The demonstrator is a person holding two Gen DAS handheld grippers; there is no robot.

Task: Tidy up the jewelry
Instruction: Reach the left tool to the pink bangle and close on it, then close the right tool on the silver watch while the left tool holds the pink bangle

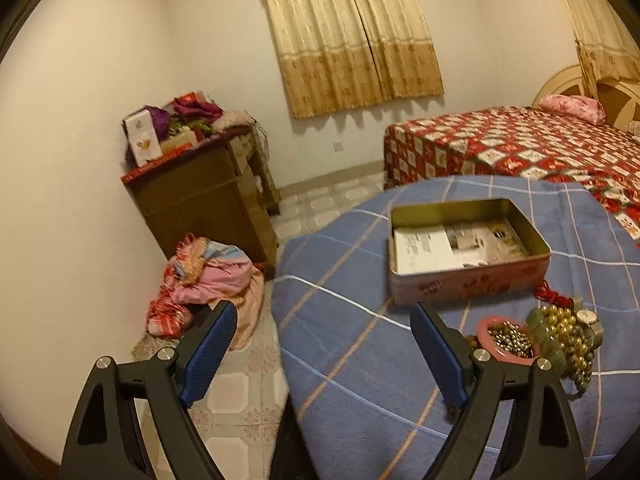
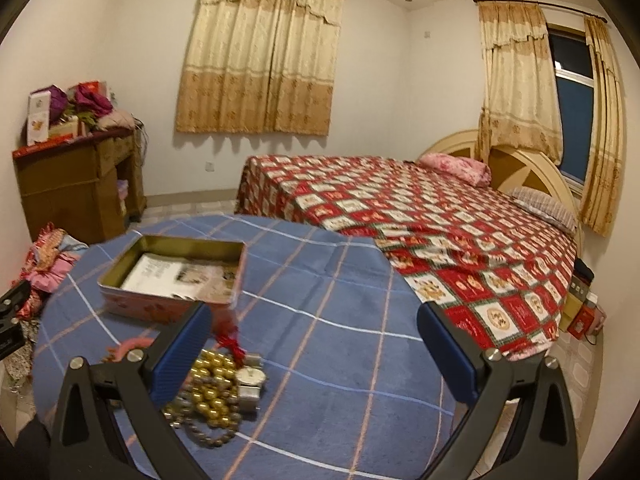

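green bangle (image 1: 550,334) in left view only

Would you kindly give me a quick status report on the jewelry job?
Left gripper open, right gripper open, both holding nothing. Jewelry heaped on blue cloth beside open tin. Nothing blocking.

Home bedroom: quilted bed (image 2: 420,216), curtained window (image 2: 568,92), cluttered cabinet (image 2: 76,184).

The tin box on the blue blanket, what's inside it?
Inside the tin box lie printed paper sheets, a white one over newspaper-like pages. No jewelry shows in it; the beads sit outside on the blanket. Anything beneath the papers is covered.
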